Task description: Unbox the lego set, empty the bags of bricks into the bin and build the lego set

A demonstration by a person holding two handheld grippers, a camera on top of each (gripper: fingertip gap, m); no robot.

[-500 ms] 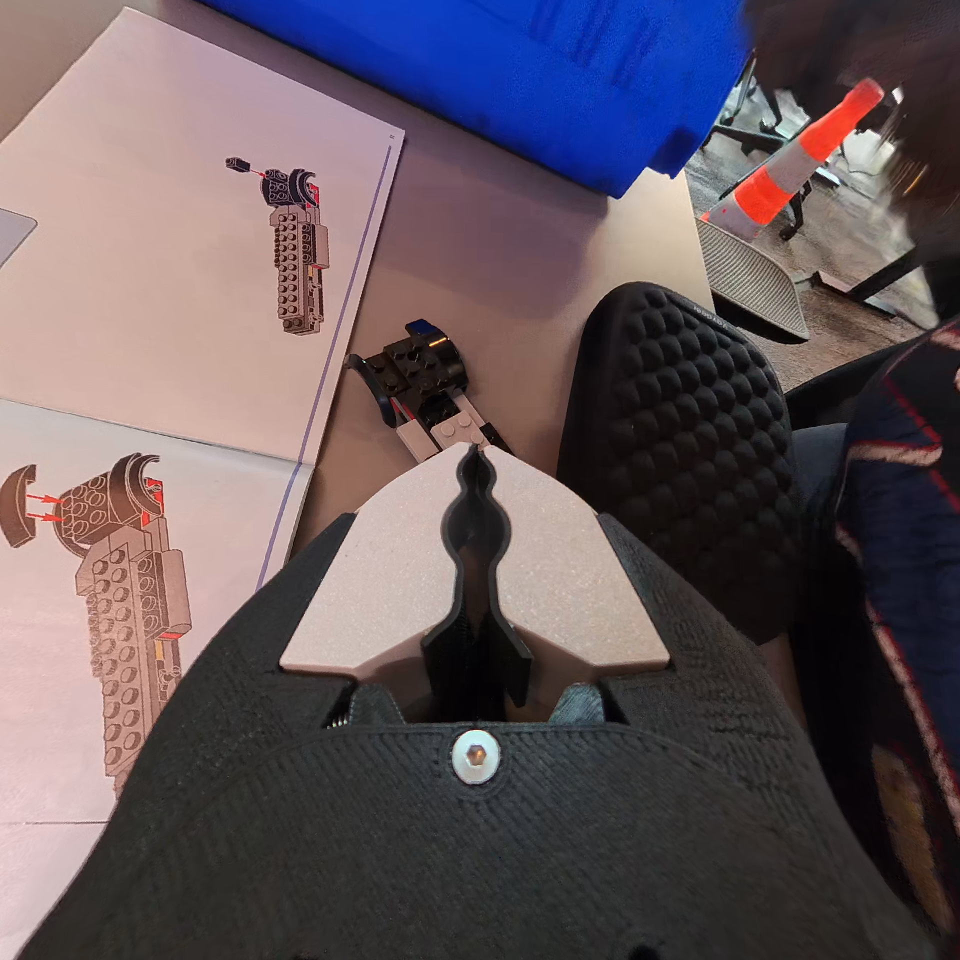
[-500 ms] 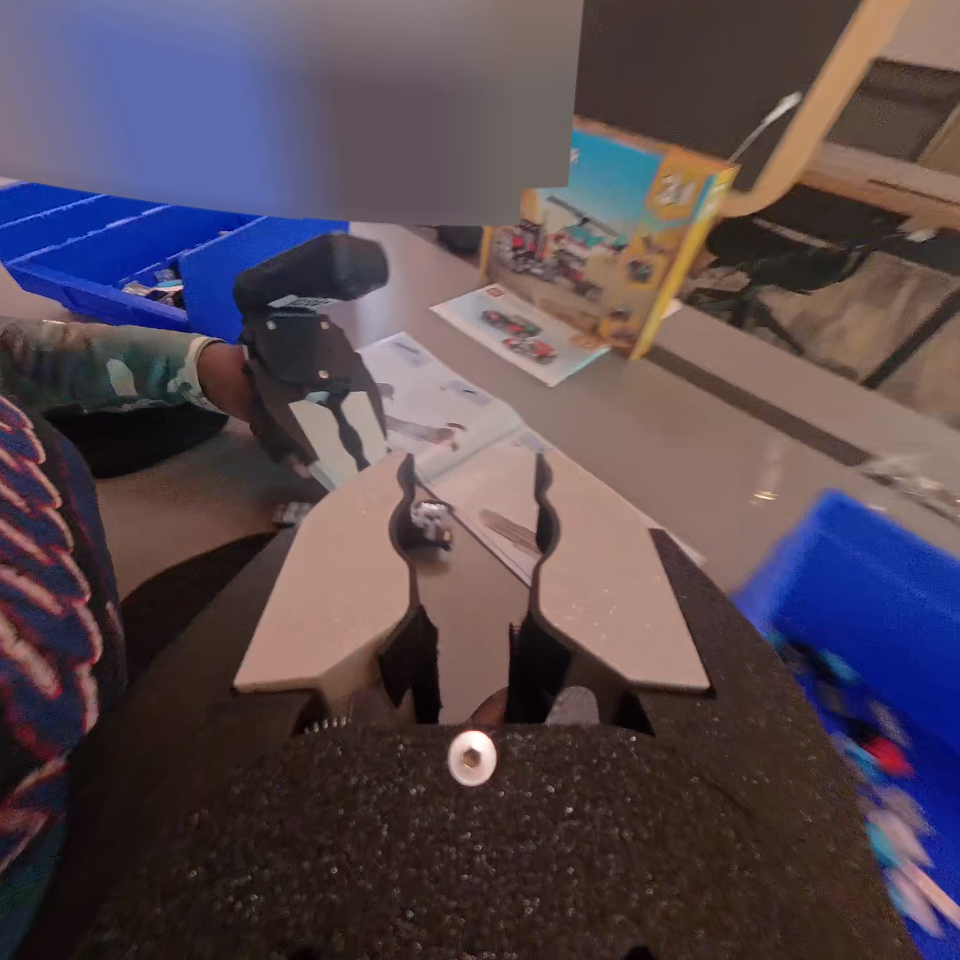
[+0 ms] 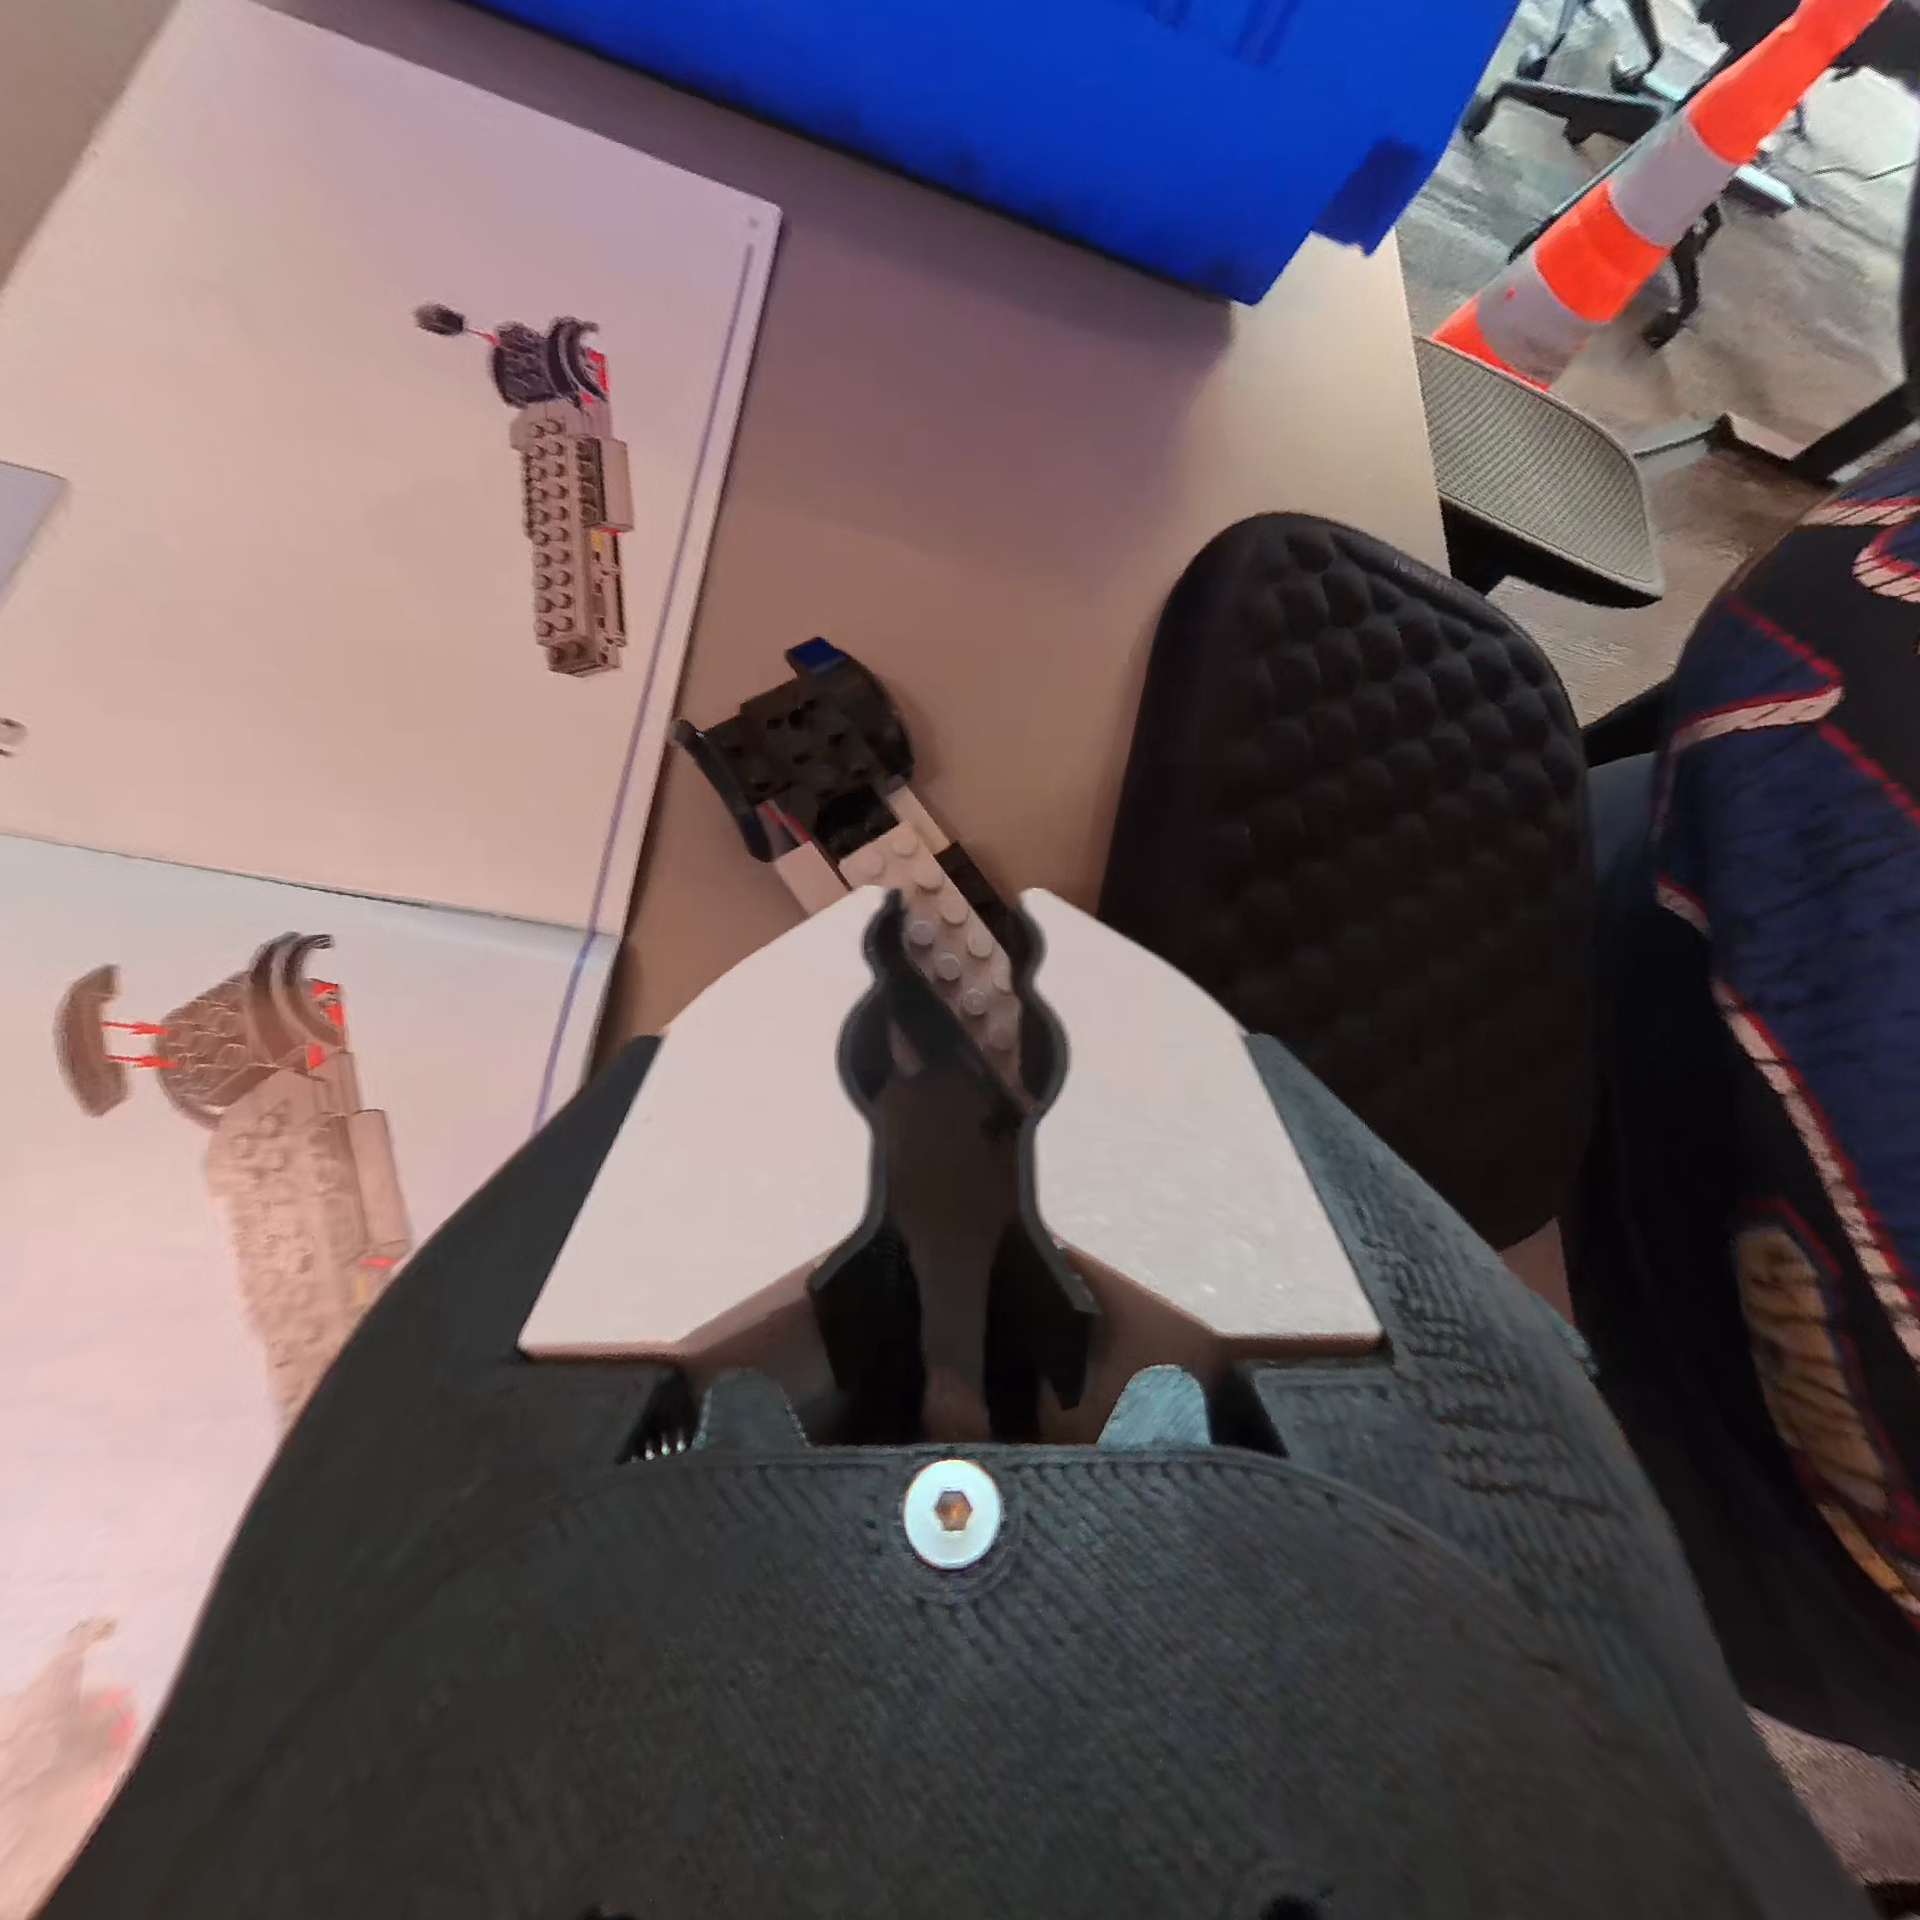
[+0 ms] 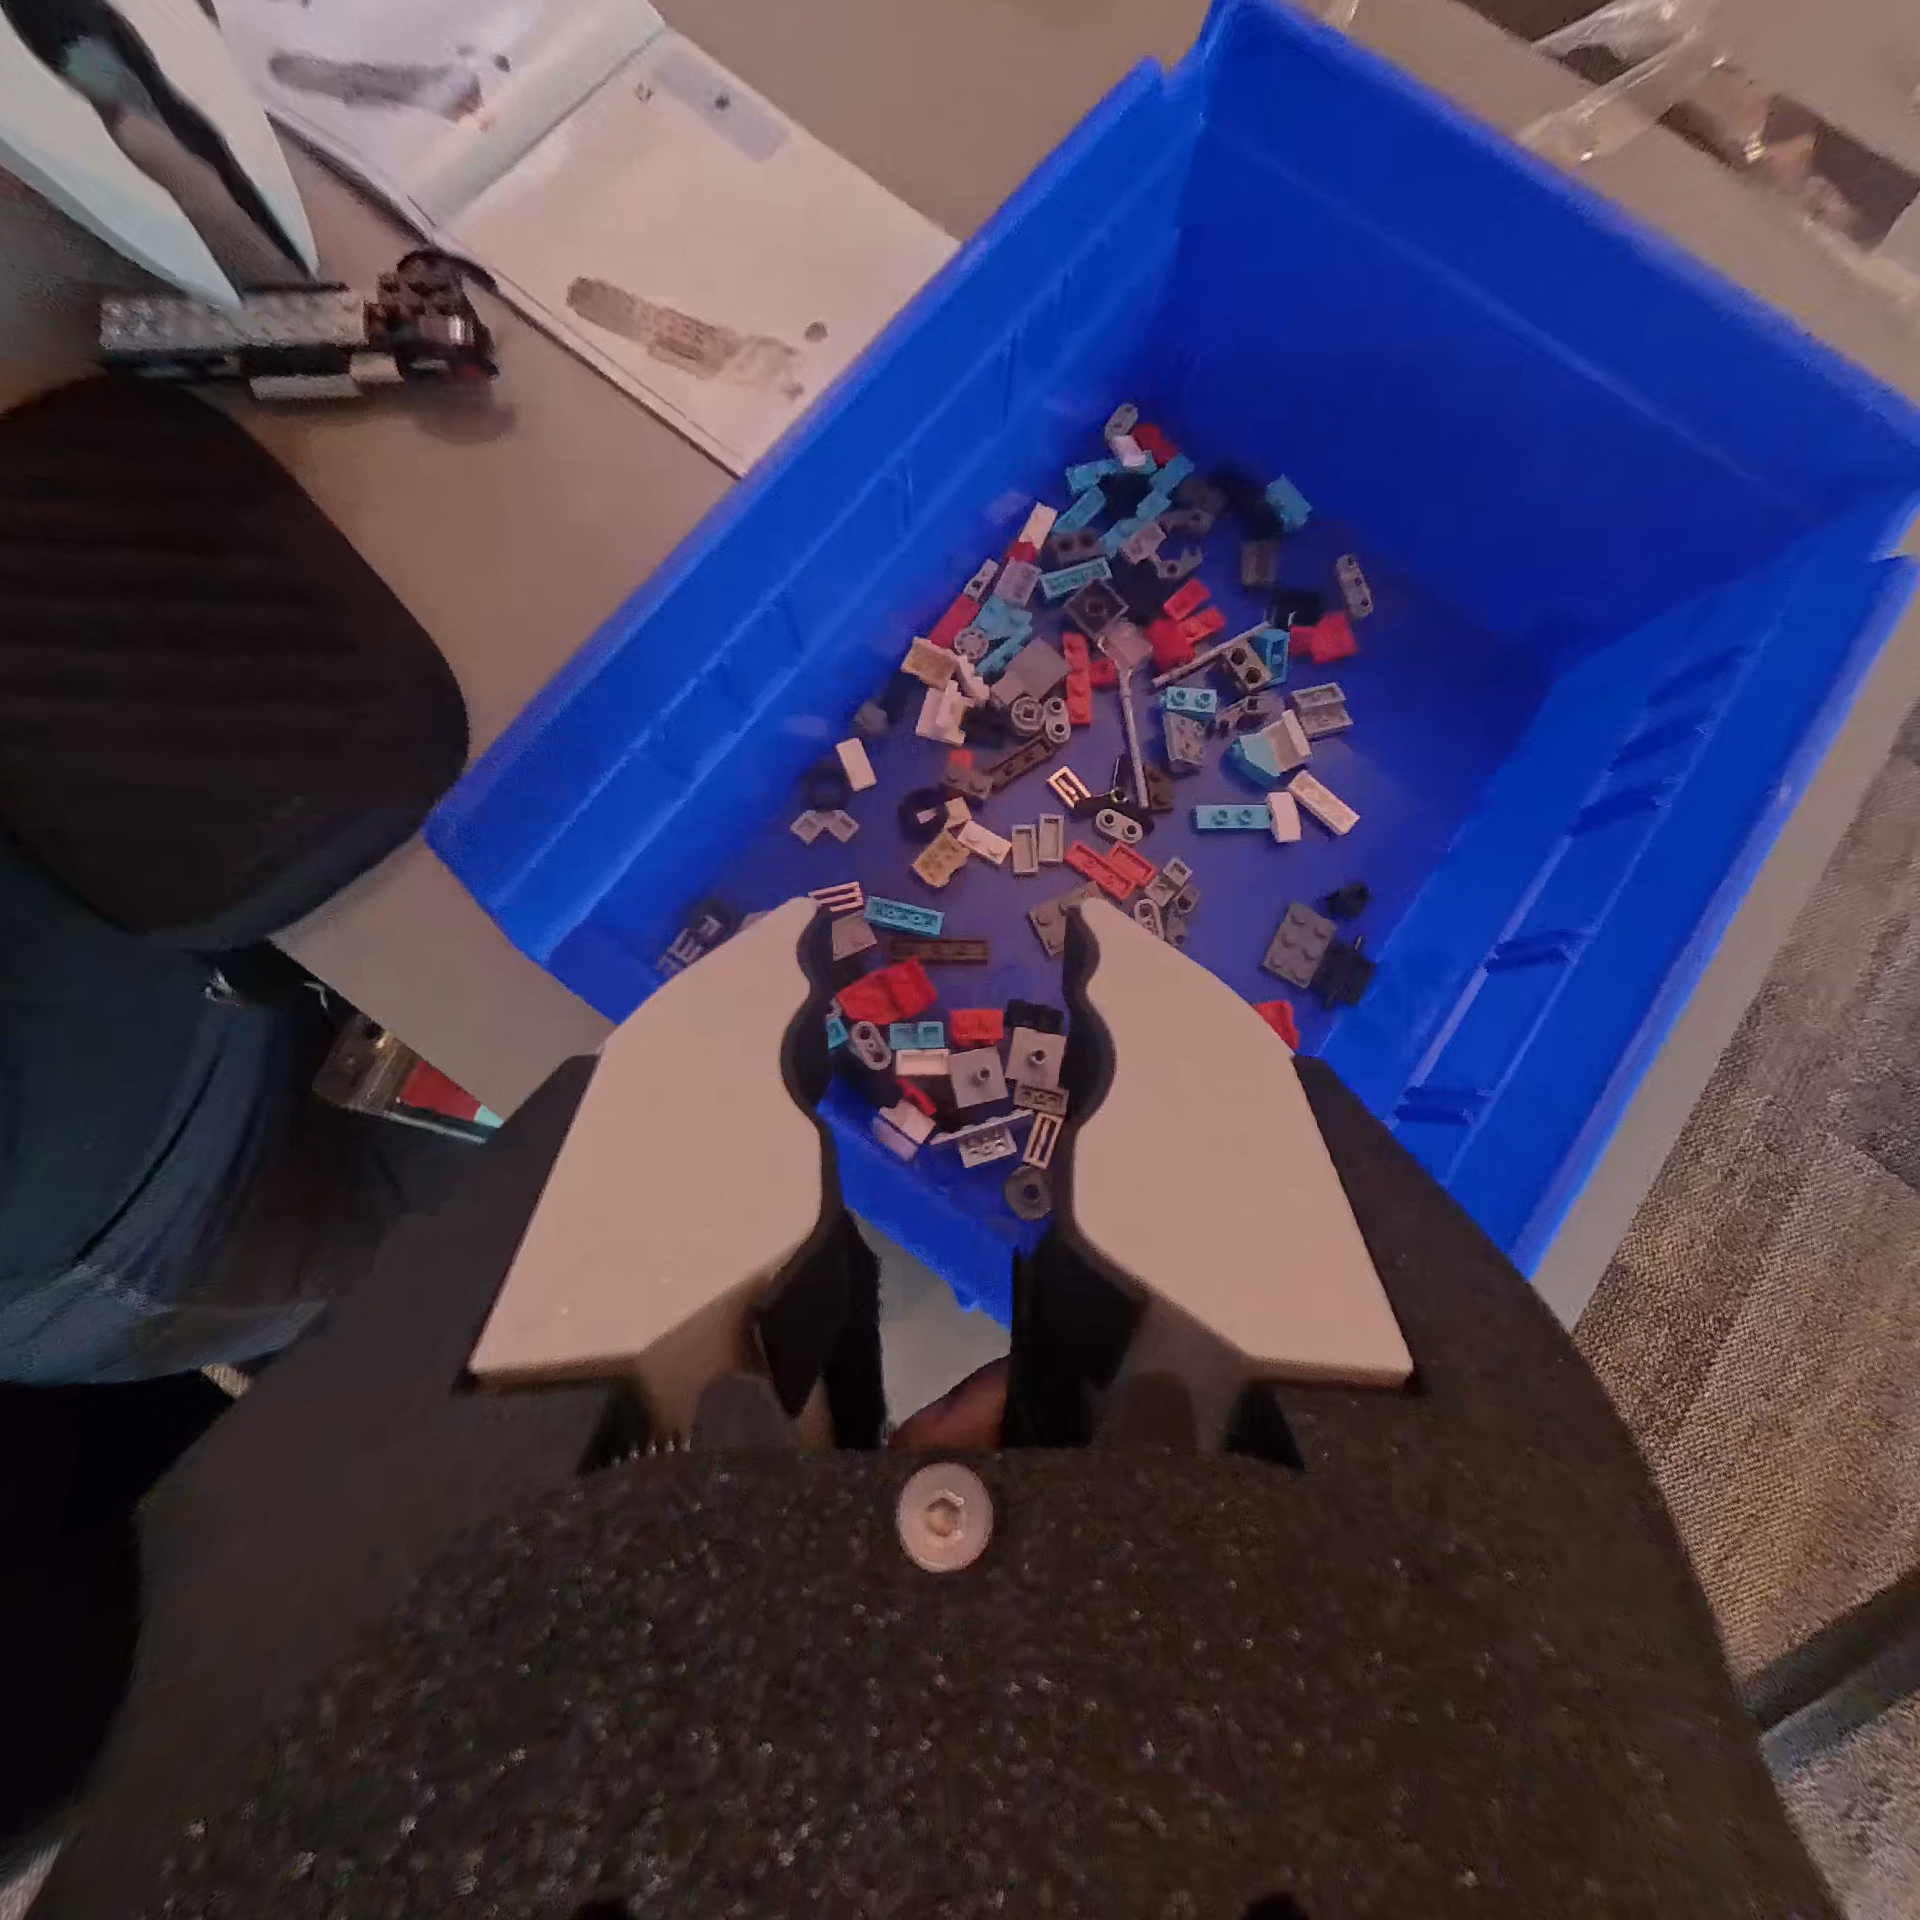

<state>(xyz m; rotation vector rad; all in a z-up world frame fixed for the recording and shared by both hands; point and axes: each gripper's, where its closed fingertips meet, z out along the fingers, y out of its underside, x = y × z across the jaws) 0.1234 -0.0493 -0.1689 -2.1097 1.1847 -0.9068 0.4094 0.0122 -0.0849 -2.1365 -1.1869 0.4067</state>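
The left gripper [image 3: 948, 914] is sitting low in the centre of the left wrist view, its pale fingers [image 3: 748, 1122] drawn close around the grey studded tail of the partly built lego model [image 3: 831, 774], so it is gripping that strip. The model's black front end is sticking out just past the fingertips, lying on the tan table [image 3: 1039, 436]. To its left, filling the left side of the frame, the open instruction booklet [image 3: 312, 520] is lying flat with build drawings on both pages. Just to the right of the model a black dimpled pad [image 3: 1351, 883] is resting at the table edge, and a blue bin wall [image 3: 987, 114] is running along the top of the frame. An orange and grey traffic cone [image 3: 1662, 177] is standing in the upper right, beyond the table. In the right wrist view the right gripper [image 4: 940, 925] is hanging over the near wall of the blue bin [image 4: 1351, 312], its fingers spread apart and holding nothing. Through the gap and beyond it, loose bricks [image 4: 1122, 727] in red, teal, grey, black and white are lying scattered across the bin floor. At the upper left of that frame the model is lying on the table with the left gripper's fingertips on it.
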